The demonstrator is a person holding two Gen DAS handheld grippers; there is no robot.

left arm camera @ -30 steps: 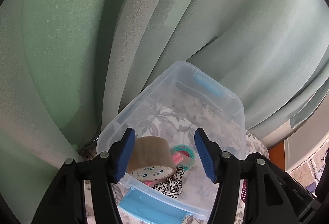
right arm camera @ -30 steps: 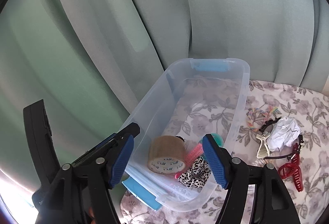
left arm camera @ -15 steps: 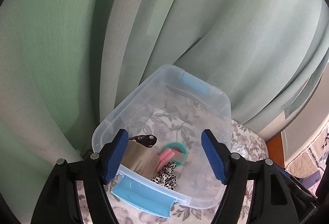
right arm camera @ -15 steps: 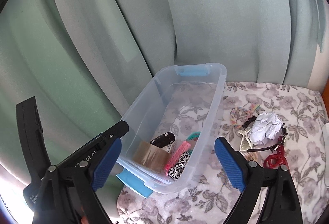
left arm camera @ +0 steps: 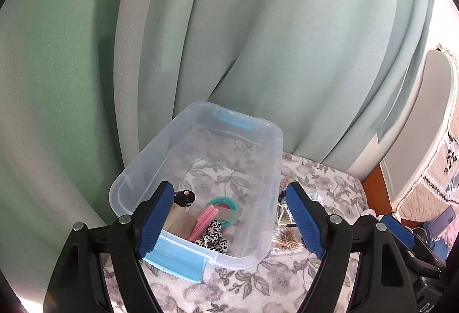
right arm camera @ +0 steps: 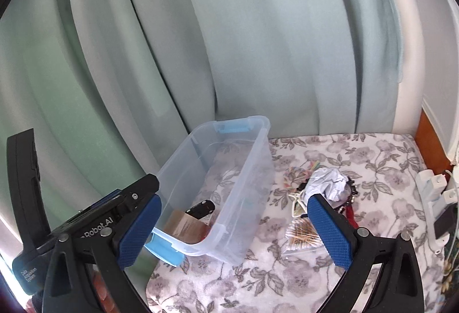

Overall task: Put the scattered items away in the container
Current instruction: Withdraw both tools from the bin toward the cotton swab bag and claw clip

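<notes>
- Left wrist view: I am holding the left gripper (left arm camera: pixel 229 219) over the near end of the clear container (left arm camera: pixel 266 141), its jaws having just been opening and now standing apart with nothing between them.
- Already lying in the container's near end: a roll of brown tape (left arm camera: pixel 179 222), a pink comb (left arm camera: pixel 204 221), a green ring (left arm camera: pixel 225 205), a black-and-white spotted hair tie (left arm camera: pixel 213 237) and a small black item (left arm camera: pixel 185 197) I cannot identify.
- The far half of the container is showing only the flowered cloth (left arm camera: pixel 266 288) through its floor, so room is remaining.
- Right wrist view: I am holding the right gripper (right arm camera: pixel 233 231) near the container's near corner, its jaws having just been opening and now spread wide and empty.
- Still waiting on the cloth to the container's right, well outside it: a crumpled white paper (right arm camera: pixel 330 182), a red clip (right arm camera: pixel 351 217), a cream clip (right arm camera: pixel 298 202), a packet of cotton swabs (right arm camera: pixel 301 235) and some coloured hair bands (right arm camera: pixel 291 174).
- I am judging the task roughly half done: one cluster is stowed, one cluster remains.
</notes>
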